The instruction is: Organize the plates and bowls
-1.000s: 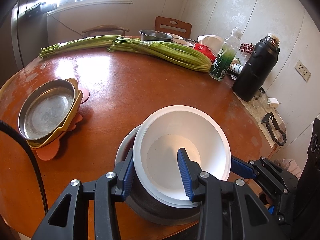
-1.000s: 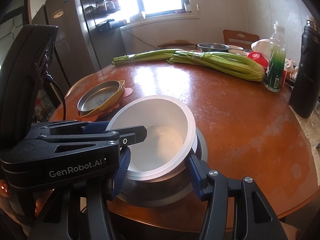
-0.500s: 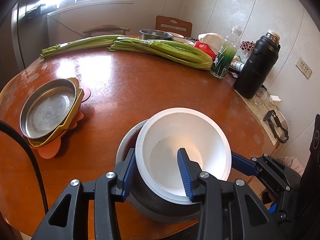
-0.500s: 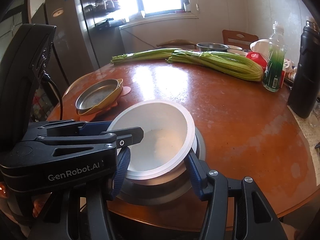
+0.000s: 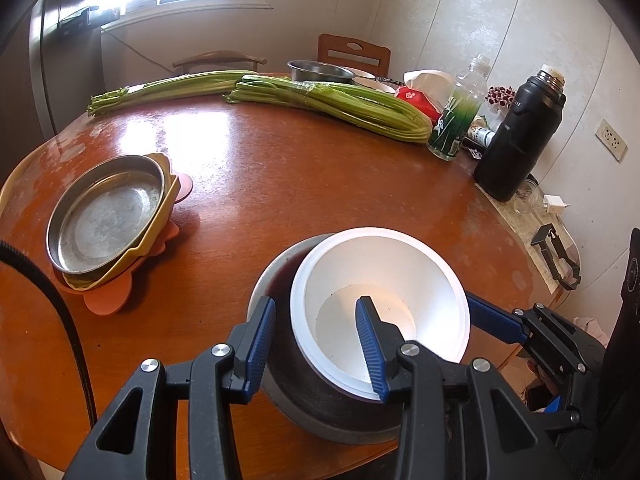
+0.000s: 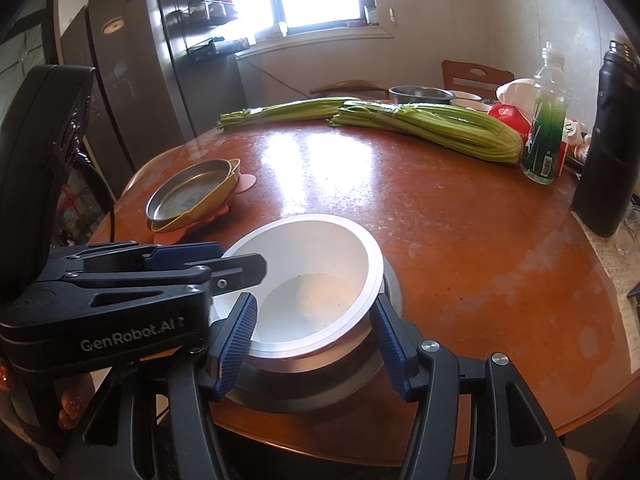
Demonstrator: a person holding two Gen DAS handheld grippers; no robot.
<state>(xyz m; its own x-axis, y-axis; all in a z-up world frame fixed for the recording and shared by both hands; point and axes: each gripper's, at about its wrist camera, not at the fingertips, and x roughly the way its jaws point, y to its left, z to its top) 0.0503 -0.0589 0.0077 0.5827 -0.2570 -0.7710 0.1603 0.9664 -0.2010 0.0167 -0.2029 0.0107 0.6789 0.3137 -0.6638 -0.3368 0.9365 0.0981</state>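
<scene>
A white bowl [image 5: 380,264] [image 6: 320,248] sits nested, slightly tilted, in a grey steel bowl [image 5: 280,272] [image 6: 394,284] at the near edge of the round table. My left gripper [image 5: 315,304] is shut across both bowls' near walls, one finger outside the steel bowl and one inside the white bowl. My right gripper [image 6: 314,304] straddles the white bowl's rim; its jaws are opening with the bowl between them. To the left, a steel plate [image 5: 108,216] [image 6: 192,192] lies on a yellow dish and an orange mat.
Two celery bunches [image 5: 340,100] lie across the far side of the wooden table [image 5: 280,168]. Another steel bowl [image 5: 320,72] stands behind them. A green bottle [image 5: 456,124] and a black flask [image 5: 516,140] stand at the right edge.
The white bowl has sunk lower into the steel bowl. The right gripper's fingers have eased apart a little around its rim. The left gripper has held its grip.
</scene>
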